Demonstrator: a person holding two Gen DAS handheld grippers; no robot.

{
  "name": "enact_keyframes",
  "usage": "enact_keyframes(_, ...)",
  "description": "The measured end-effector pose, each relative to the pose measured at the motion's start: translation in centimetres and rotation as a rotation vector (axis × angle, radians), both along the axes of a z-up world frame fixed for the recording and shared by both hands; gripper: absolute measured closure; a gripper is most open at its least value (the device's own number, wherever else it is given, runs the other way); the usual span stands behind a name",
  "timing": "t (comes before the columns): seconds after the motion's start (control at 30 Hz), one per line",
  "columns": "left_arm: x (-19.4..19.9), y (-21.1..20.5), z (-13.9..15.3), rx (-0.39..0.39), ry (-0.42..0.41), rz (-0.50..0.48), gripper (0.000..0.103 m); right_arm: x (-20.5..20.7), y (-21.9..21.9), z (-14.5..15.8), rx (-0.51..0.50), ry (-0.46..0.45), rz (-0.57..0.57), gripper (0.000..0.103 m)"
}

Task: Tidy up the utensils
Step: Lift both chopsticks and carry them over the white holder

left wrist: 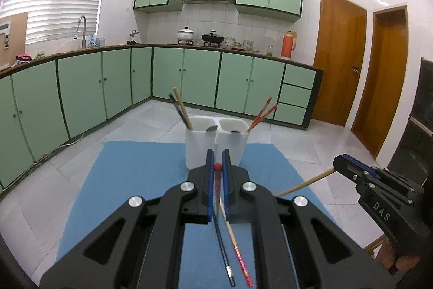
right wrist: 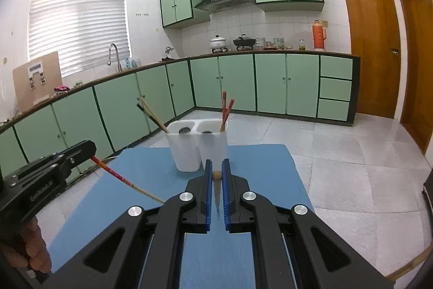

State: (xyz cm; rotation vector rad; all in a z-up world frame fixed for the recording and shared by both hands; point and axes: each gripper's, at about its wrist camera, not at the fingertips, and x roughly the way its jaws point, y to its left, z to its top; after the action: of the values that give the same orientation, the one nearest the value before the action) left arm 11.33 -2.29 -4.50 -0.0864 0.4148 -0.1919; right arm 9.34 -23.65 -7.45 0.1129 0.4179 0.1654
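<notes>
Jaws of both grippers point(left wrist: 217, 167) point(right wrist: 216, 175) tight on chopsticks point(left wrist: 217, 180) point(right wrist: 216, 176).

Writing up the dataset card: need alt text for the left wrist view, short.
The left gripper is shut on a red chopstick, pointed at a white two-compartment holder already holding chopsticks, on a blue mat. A dark chopstick lies on the mat below; the right gripper at right grips a wooden chopstick.

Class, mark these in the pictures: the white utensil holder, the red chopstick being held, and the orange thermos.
White utensil holder point(left wrist: 200, 151), left wrist view, left compartment's front wall.
Red chopstick point(right wrist: 113, 172), right wrist view, red patterned shaft.
Orange thermos point(right wrist: 319, 35), right wrist view, body.
</notes>
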Motion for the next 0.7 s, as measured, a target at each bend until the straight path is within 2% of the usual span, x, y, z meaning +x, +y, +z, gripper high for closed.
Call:
enact_keyframes(0.47, 2.0, 1.9, 2.7, -0.081, -0.011, -0.002, 0.098, 1.8, 0.1, 3.0, 0.034, -0.002, 0.091, 0.096)
enact_keyframes(0.7, 2.4, 3.4, 4.6, -0.105, -0.059, 0.017, 0.098, 2.1, -0.2, 5.4, 0.03, -0.049, 0.113, 0.096)
